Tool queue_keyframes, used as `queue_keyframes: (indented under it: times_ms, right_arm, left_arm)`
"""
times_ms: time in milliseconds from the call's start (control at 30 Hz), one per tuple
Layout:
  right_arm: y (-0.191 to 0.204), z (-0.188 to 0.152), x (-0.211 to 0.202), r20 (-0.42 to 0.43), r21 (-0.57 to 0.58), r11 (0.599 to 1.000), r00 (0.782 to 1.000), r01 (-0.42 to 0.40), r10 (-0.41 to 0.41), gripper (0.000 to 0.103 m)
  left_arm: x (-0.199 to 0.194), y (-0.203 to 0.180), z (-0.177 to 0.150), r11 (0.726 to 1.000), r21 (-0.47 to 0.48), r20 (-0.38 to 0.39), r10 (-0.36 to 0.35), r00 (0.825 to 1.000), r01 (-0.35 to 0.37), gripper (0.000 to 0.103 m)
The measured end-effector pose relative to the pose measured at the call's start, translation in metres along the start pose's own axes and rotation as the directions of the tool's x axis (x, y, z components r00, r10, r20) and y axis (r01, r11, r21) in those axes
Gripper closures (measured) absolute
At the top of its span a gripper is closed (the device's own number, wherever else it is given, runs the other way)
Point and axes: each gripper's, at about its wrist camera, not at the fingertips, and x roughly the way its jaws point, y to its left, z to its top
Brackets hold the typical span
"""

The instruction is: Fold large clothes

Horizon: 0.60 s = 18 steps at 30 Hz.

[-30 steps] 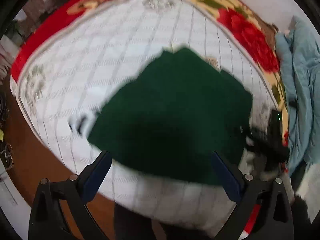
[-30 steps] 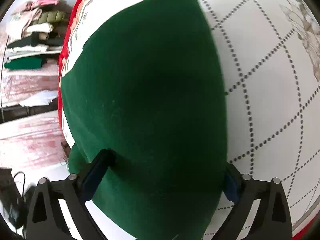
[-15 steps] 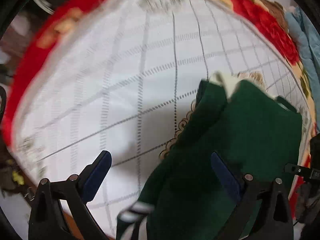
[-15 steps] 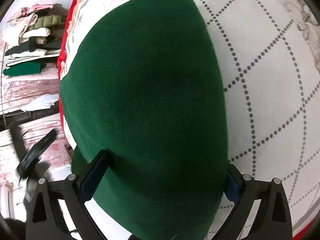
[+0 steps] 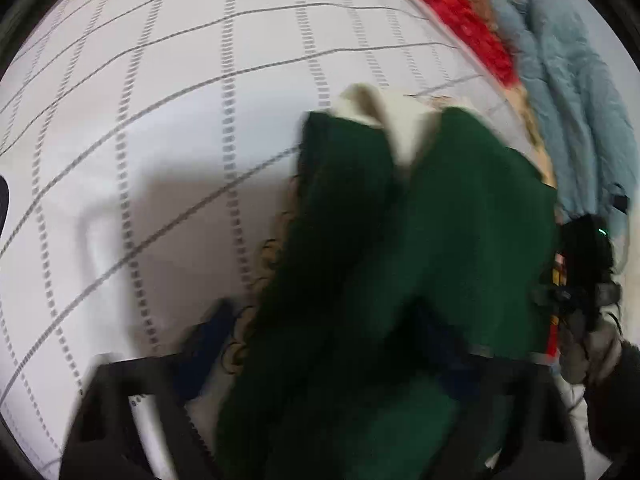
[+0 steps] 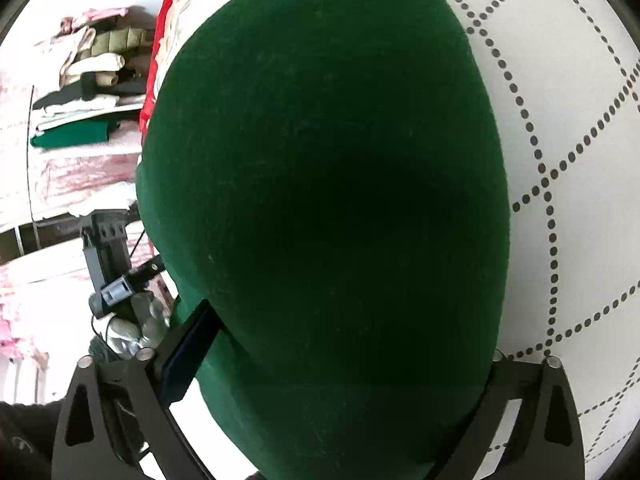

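A dark green garment [image 5: 420, 240] with a white collar [image 5: 396, 120] lies folded on the white quilted bed cover [image 5: 160, 120]. My left gripper [image 5: 328, 352] is low over its near left edge. Its jaws are closing with green cloth between them, and the left pad [image 5: 208, 344] still stands a little off the cloth. In the right wrist view the garment [image 6: 328, 180] fills the frame. My right gripper [image 6: 340, 360] is closing around its near end, and the cloth hides the right pad. The right gripper [image 5: 576, 292] shows at the garment's far side, the left gripper [image 6: 116, 284] beside its edge.
A red floral bedspread [image 5: 460, 20] borders the white cover. A pale blue blanket [image 5: 568, 100] is heaped at the bed's right side. A stack of folded clothes [image 6: 88, 92] rests on a shelf beyond the bed. The white cover [image 6: 580, 160] stretches to the right of the garment.
My left gripper has dropped close to the garment's left edge and its jaws have narrowed around the cloth. The right gripper has hardly moved, and its left finger has come inward.
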Motion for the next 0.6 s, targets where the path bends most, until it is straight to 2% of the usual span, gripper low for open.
queue_keyframes:
  times_ms: [67,200,267,367,400,433,467,500,533,600]
  right_arm:
    - [0.001,-0.003,-0.004,0.004,0.002,1.000,1.000,-0.012,0.012,0.019]
    - [0.001,-0.011,-0.011,0.023,0.029,0.998,0.998,-0.059,0.058,0.035]
    - [0.000,-0.020,-0.018,0.043,0.077,0.989,0.991,-0.130,0.127,0.042]
    - [-0.014,-0.034,-0.023,0.056,0.163,0.948,0.962,-0.274,0.268,0.045]
    - [-0.016,-0.036,-0.022,0.045,0.165,0.952,0.967,-0.256,0.252,0.045]
    - [-0.018,-0.038,-0.017,0.022,0.143,0.973,0.984,-0.180,0.179,0.036]
    - [-0.021,-0.038,-0.012,0.015,0.133,0.983,0.992,-0.127,0.126,0.028]
    - [-0.024,-0.037,-0.007,0.015,0.129,0.986,0.994,-0.107,0.106,0.016]
    - [-0.026,-0.036,-0.002,0.014,0.120,0.985,0.992,-0.128,0.127,0.011]
    - [-0.025,-0.031,0.010,0.015,0.101,0.980,0.985,-0.173,0.173,0.000]
  left_arm:
    - [0.000,-0.003,0.002,1.000,0.019,0.001,0.012,1.000,-0.012,0.062]
    - [-0.006,-0.018,0.000,0.998,0.053,0.025,0.033,0.999,-0.034,0.081]
    - [-0.019,-0.024,-0.004,0.999,0.048,0.050,0.015,0.999,-0.017,0.082]
    - [-0.032,-0.019,0.000,0.999,0.053,0.081,-0.011,0.997,0.006,0.082]
    - [-0.030,-0.015,0.000,0.998,0.055,0.076,-0.015,0.997,0.011,0.082]
    - [-0.022,-0.009,0.001,0.999,0.048,0.065,-0.006,0.998,0.003,0.074]
    - [-0.010,-0.001,0.003,0.999,0.034,0.045,-0.010,0.999,0.008,0.063]
    - [0.000,0.007,0.004,1.000,0.016,0.026,-0.024,0.999,0.024,0.057]
    - [0.009,0.014,0.007,0.999,-0.009,0.017,-0.032,0.999,0.032,0.047]
    - [0.014,0.024,0.011,0.995,-0.046,0.009,-0.092,0.996,0.092,0.046]
